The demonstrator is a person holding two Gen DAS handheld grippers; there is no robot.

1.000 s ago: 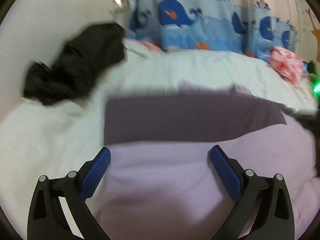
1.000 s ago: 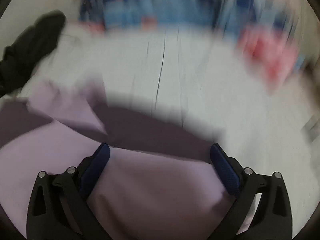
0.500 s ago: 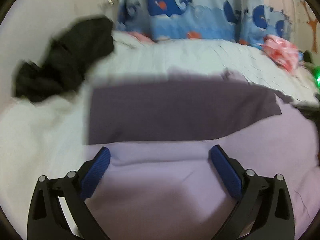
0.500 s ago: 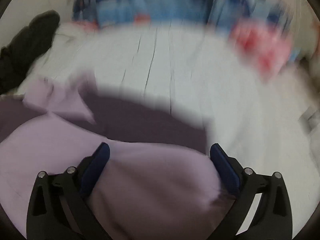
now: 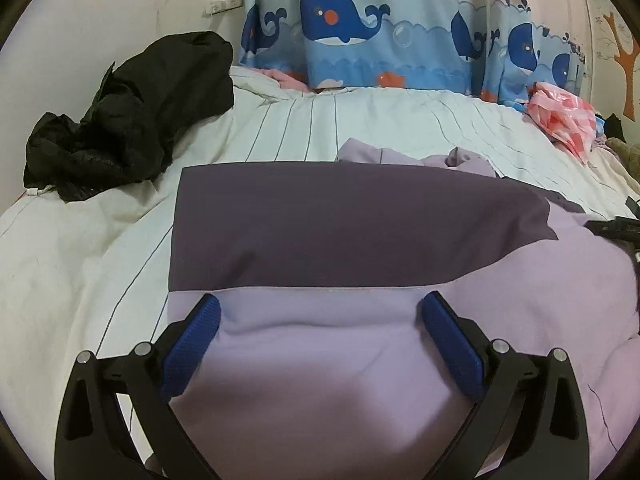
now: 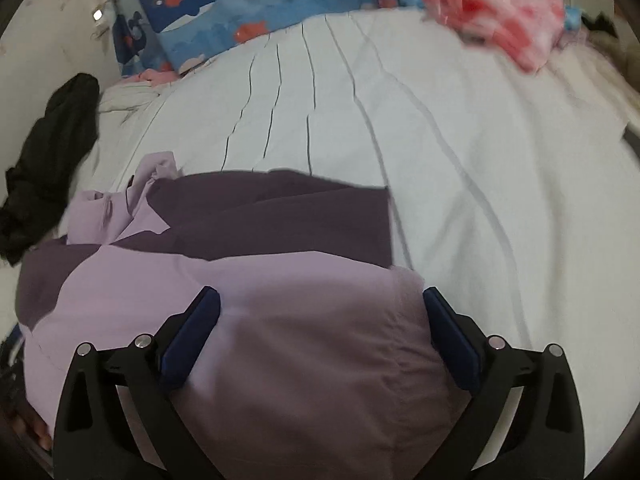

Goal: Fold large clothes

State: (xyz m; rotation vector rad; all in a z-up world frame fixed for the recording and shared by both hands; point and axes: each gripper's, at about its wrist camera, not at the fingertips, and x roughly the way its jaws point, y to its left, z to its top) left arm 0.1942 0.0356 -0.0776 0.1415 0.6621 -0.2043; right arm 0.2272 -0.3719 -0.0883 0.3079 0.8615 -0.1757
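Left wrist view, left to right. Black jacket (image 5: 132,112) crumpled in a heap at the far left edge of the bed, against the wall. White striped bedsheet (image 5: 360,128) covers the bed. Whale-print curtain (image 5: 380,28) hangs behind the far edge. Two-tone purple garment (image 5: 360,232) lies spread across the near half of the sheet: dark purple band farther out, pale lilac part nearer, running under the left gripper (image 5: 320,320). Jaws wide apart, blue pads to either side of the lilac fabric, nothing pinched between them. Pink plastic bag (image 5: 560,116) at the far right of the bed, well apart from the garment.

Right wrist view, left to right. Black jacket (image 6: 52,152) at the left edge. Garment (image 6: 280,224) with a rumpled lilac portion at its far left corner and the dark band's right edge ending squarely on the sheet (image 6: 480,160). Right gripper (image 6: 320,312) over the near lilac part, jaws spread wide, holding nothing. Pink bag (image 6: 500,8) far right, blurred.
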